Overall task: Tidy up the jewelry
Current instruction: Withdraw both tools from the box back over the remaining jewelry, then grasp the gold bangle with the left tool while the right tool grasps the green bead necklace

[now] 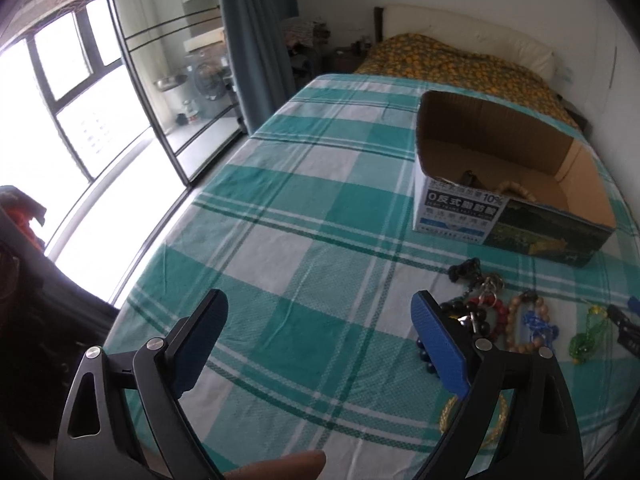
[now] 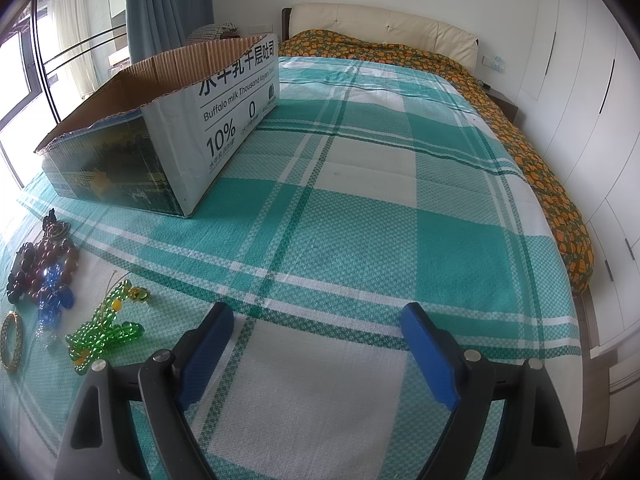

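Note:
An open cardboard box (image 1: pixel 448 216) (image 2: pixel 224 112) stands on the green checked bed sheet; a pale bead bracelet (image 1: pixel 516 191) lies inside. A pile of jewelry lies in front of it: dark red beads (image 1: pixel 496 314) (image 2: pixel 44 256), a wooden bead bracelet (image 1: pixel 520 320), a blue crystal piece (image 1: pixel 538 324) (image 2: pixel 54 296), a green bead piece (image 1: pixel 588 338) (image 2: pixel 104 330) and a yellow bangle (image 1: pixel 448 412) (image 2: pixel 10 346). My left gripper (image 1: pixel 320 312) is open and empty, left of the pile. My right gripper (image 2: pixel 316 320) is open and empty, right of the green beads.
The bed sheet (image 2: pixel 360 220) stretches far to the right and back. An orange flowered quilt (image 2: pixel 520 148) lies along the headboard and right edge. A glass sliding door (image 1: pixel 160 80) and curtain stand left of the bed. White wardrobes (image 2: pixel 580 80) line the right wall.

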Demonstrator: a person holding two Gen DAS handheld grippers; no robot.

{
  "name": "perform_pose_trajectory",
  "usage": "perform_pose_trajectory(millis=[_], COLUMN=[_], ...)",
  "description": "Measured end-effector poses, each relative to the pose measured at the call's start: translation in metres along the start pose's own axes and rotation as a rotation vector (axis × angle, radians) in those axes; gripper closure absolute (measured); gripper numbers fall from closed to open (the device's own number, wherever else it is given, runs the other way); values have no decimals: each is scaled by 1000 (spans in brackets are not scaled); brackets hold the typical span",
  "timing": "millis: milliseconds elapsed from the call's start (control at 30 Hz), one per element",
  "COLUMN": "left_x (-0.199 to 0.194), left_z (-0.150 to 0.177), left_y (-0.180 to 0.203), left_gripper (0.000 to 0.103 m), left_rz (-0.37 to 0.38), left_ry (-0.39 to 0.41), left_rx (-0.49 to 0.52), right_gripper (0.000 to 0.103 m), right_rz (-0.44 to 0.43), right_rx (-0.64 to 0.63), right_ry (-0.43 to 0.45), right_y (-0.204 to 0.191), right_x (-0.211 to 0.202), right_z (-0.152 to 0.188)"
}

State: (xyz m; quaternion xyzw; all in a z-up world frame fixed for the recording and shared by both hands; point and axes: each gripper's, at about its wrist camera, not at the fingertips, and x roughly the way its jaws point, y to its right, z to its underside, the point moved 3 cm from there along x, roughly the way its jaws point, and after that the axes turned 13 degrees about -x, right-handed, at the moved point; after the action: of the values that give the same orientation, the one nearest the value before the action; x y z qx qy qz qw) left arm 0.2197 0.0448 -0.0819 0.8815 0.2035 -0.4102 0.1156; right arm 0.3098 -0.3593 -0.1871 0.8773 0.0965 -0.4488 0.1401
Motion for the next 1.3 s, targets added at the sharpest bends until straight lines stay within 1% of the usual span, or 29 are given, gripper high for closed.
perform_pose_trajectory(millis=[100, 200, 400, 433, 500, 567, 600, 667, 733, 800, 833, 933, 1000, 1100, 1167, 1300], left_x=[-6, -7, -3, -1, 3, 7, 8, 6, 4, 3, 4, 8, 8, 3, -1, 2], left_z=[6, 13, 40, 45, 54, 60, 61, 63, 65, 68, 70, 77, 80, 84, 85, 87], left_y=[1, 7, 14, 16, 18, 16, 14, 6, 0, -5, -5, -3, -1, 1, 1, 5], left_gripper=[1, 0, 0, 0, 0, 0, 0, 0, 0, 0, 0, 0, 0, 0, 0, 1], left_rz=[99, 173, 224, 236, 265, 296, 301, 322, 336, 345, 356, 421, 424, 412, 433, 434], left_ry=[4, -6, 17, 9, -38, -103, -112, -101, -97, -92, -102, -172, -184, -157, -147, -164], left_rx=[3, 26, 153, 177, 215, 218, 201, 170, 171, 179, 183, 200, 210, 233, 230, 240], right_gripper=[15, 15, 15, 15, 15, 11, 11, 11, 11, 11, 11, 11, 11, 11, 11, 11], right_rz=[0, 0, 0, 0, 1, -1, 0, 17, 26, 33, 42, 58, 47, 13, 0, 13], right_rx=[0, 0, 0, 0, 2, 4, 8, 43, 102, 110, 98, 77, 82, 144, 179, 219], right_ry=[0, 0, -1, -1, -3, -8, -8, -20, 9, 55, 77, 125, 131, 124, 125, 147], right_y=[0, 0, 0, 0, 0, 0, 1, 1, -3, -13, -23, -50, -67, -88, -95, -99], right_x=[0, 0, 0, 0, 1, 3, 4, -2, -23, -50, -68, -108, -125, -141, -145, -154], right_z=[0, 0, 0, 0, -1, -2, -3, 0, 5, 8, 10, 13, 19, 33, 40, 42])
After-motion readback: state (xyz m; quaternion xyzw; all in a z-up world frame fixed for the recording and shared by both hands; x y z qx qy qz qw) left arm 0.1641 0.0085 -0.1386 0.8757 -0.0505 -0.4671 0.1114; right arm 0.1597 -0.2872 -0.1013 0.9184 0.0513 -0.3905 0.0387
